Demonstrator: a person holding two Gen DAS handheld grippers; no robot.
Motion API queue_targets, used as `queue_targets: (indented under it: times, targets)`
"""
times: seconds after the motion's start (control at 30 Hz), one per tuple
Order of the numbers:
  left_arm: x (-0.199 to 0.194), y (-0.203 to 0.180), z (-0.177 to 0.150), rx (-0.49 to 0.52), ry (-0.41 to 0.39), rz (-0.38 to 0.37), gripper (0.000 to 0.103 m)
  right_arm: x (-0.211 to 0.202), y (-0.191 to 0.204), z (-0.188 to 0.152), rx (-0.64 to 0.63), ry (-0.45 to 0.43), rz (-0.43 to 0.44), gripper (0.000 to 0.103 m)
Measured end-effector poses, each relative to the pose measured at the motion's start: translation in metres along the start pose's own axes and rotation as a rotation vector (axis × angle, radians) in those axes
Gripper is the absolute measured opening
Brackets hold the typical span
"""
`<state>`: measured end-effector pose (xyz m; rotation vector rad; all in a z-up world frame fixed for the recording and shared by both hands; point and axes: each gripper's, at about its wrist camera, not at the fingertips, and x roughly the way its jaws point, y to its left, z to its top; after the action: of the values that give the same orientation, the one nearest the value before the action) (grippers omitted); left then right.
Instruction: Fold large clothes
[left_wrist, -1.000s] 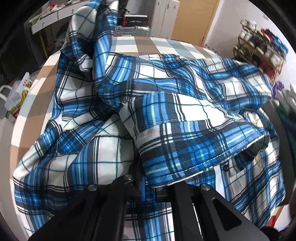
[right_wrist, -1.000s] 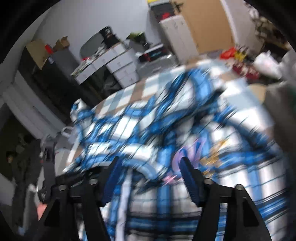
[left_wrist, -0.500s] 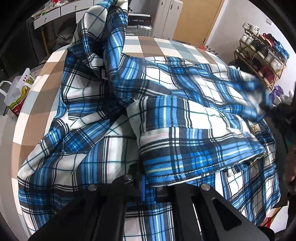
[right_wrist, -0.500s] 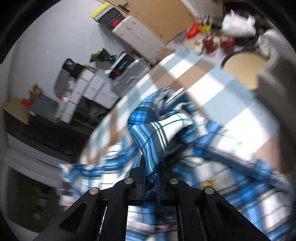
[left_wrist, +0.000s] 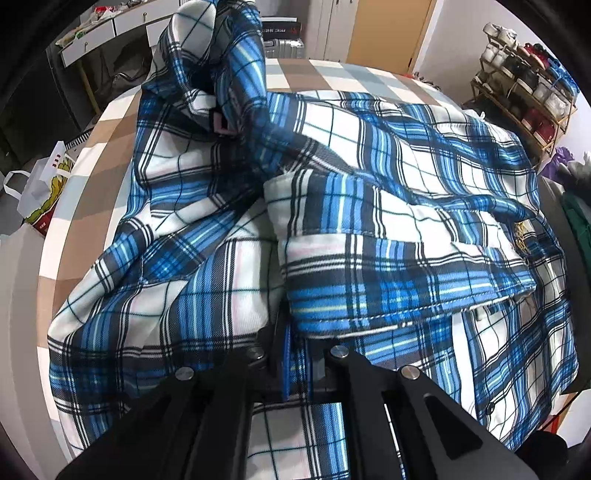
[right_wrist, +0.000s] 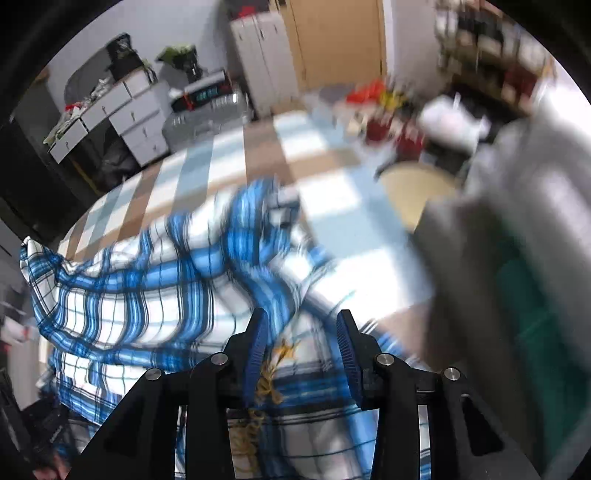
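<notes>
Two hand-held grippers work the plaid shirt (left_wrist: 369, 206) heaped on the checked bench (left_wrist: 92, 155). Your left hand-held gripper (left_wrist: 291, 354) pinches its near edge so it cannot slide. Your right hand-held gripper (right_wrist: 301, 350) is spread above the shirt, holding nothing.

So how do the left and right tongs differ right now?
The left tongs are shut on the plaid shirt, pinching an edge of fabric; the right tongs stand open, gripping nothing. The left view is sharp, while the right view is motion-blurred. Both sit over the same shirt on the checked table.
</notes>
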<state>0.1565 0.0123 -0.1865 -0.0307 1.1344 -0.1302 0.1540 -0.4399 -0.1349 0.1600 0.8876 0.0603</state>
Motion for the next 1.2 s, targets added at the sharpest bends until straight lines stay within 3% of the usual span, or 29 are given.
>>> queue_targets:
  times: [0.17, 0.3, 0.4, 0.47, 0.53, 0.6, 0.67, 0.73, 0.8, 0.83, 0.87, 0.97, 1.03, 1.07, 1.13, 1.2]
  targets:
    - [-0.014, 0.012, -0.004, -0.017, -0.02, 0.003, 0.002, 0.012, 0.053, 0.034, -0.217, -0.02, 0.005, 0.036]
    - [-0.055, 0.028, -0.013, -0.054, -0.157, -0.111, 0.002, 0.062, 0.088, 0.041, -0.376, 0.036, -0.107, 0.036]
    - [-0.078, 0.028, -0.016, -0.014, -0.25, -0.147, 0.002, 0.101, 0.085, 0.038, -0.382, 0.104, -0.168, 0.036]
    - [-0.089, 0.025, -0.017, 0.016, -0.293, -0.129, 0.002, 0.126, 0.071, 0.031, -0.349, 0.194, -0.151, 0.036]
    - [-0.097, 0.024, -0.019, 0.019, -0.32, -0.126, 0.002, 0.126, 0.065, 0.03, -0.337, 0.195, -0.129, 0.037]
    - [-0.099, 0.024, -0.018, 0.01, -0.317, -0.152, 0.002, 0.113, 0.066, 0.035, -0.32, 0.173, -0.126, 0.037]
    - [-0.1, 0.036, -0.016, -0.024, -0.308, -0.151, 0.004, 0.091, 0.072, 0.038, -0.301, 0.094, -0.073, 0.037]
    - [-0.095, 0.045, -0.013, -0.063, -0.291, -0.149, 0.025, 0.066, 0.084, 0.034, -0.287, 0.033, 0.071, 0.038]
    - [-0.087, 0.058, -0.012, -0.136, -0.267, -0.152, 0.038, 0.056, 0.104, 0.018, -0.327, 0.059, 0.174, 0.038]
    - [-0.084, 0.056, -0.008, -0.159, -0.257, -0.163, 0.038, 0.054, 0.113, 0.009, -0.359, 0.071, 0.206, 0.038]
    - [-0.079, 0.06, -0.005, -0.186, -0.238, -0.185, 0.038, 0.055, 0.122, -0.002, -0.404, 0.084, 0.215, 0.038]
    - [-0.07, 0.064, -0.003, -0.224, -0.189, -0.186, 0.038, 0.09, 0.14, -0.039, -0.536, 0.199, 0.089, 0.037]
    - [-0.069, 0.065, -0.003, -0.237, -0.172, -0.18, 0.038, 0.092, 0.141, -0.05, -0.556, 0.127, 0.058, 0.041]
    - [-0.07, 0.066, -0.004, -0.243, -0.169, -0.175, 0.038, 0.098, 0.142, -0.052, -0.558, 0.151, 0.038, 0.04]
    - [-0.075, 0.071, -0.004, -0.267, -0.186, -0.168, 0.038, 0.096, 0.148, -0.048, -0.511, 0.128, 0.072, 0.038]
    - [-0.084, 0.081, -0.005, -0.307, -0.217, -0.155, 0.038, 0.081, 0.162, -0.043, -0.496, 0.046, 0.158, 0.04]
